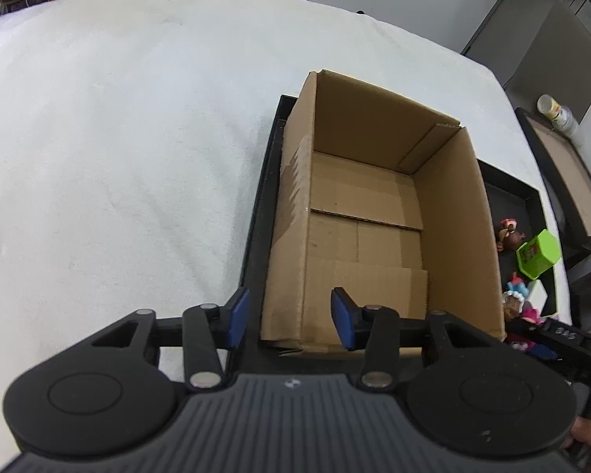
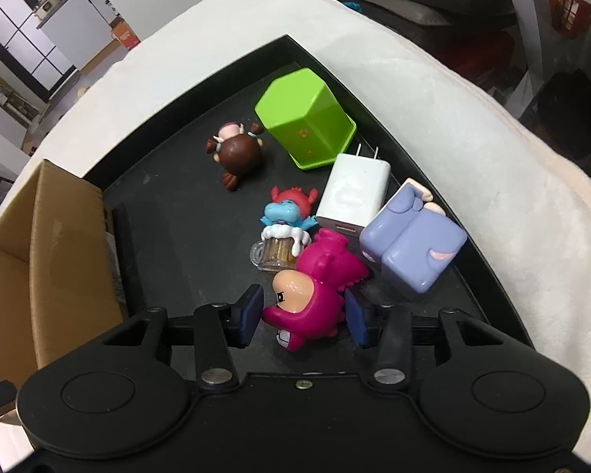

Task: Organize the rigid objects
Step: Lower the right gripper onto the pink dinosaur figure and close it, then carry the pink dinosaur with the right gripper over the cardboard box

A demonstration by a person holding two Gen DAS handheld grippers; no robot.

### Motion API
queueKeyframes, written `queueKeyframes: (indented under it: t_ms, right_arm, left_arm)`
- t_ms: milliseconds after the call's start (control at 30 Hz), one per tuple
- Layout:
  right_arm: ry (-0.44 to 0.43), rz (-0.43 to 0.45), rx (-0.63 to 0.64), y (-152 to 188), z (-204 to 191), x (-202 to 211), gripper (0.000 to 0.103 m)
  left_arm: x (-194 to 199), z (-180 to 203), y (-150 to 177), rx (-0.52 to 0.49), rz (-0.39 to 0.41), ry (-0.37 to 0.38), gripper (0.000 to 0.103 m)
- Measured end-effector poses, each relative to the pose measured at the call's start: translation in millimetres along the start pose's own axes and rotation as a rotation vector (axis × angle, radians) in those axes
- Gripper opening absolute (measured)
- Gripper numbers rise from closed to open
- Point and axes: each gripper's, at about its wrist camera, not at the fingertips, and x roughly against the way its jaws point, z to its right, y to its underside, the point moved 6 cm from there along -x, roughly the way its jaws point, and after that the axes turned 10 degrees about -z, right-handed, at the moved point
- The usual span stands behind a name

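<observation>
An empty cardboard box (image 1: 378, 213) stands in a black tray (image 1: 256, 220); it also shows in the right wrist view (image 2: 31, 252). My left gripper (image 1: 291, 315) is open, its fingers astride the box's near left wall. In the tray (image 2: 169, 213) lie a pink dinosaur figure (image 2: 315, 299), a green hexagonal cup (image 2: 303, 118), a white charger (image 2: 354, 193), a lilac toy (image 2: 413, 244), a brown figure (image 2: 236, 149), a blue-and-red figure (image 2: 289, 207) and a clear mug toy (image 2: 275, 248). My right gripper (image 2: 305, 315) has its pads on both sides of the pink dinosaur figure, touching it.
The tray rests on a white fleece cloth (image 1: 118, 138). A second black tray (image 1: 563, 173) and a can (image 1: 555, 112) stand off the table's right side. A red basket (image 2: 571, 4) is behind the table.
</observation>
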Motion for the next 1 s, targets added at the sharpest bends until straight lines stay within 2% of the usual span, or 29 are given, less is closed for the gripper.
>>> queueKeyframes:
  t_ms: [167,267,467,1000]
  right_arm:
    - [-0.031,0.008,0.016,1.3,-5.2,12.5,0.045]
    - [-0.046,0.017,0.033,1.7,-11.0,20.8,0.045]
    - [-0.080,0.034,0.058,1.4,-25.0,36.0,0.045]
    - [-0.195,0.070,0.135,-14.6,-98.8,57.9,0.045]
  left_arm:
    - [-2.5,-2.4,2.1,0.023,-0.003,0.002,0.028]
    - [-3.6,-3.3,2.4,0.020,0.012,-0.020,0.022]
    - [-2.0,-1.0,0.5,0.025,0.042,-0.012,0.012]
    - [-1.3,-5.6,5.4,0.036,0.072,0.028,0.012]
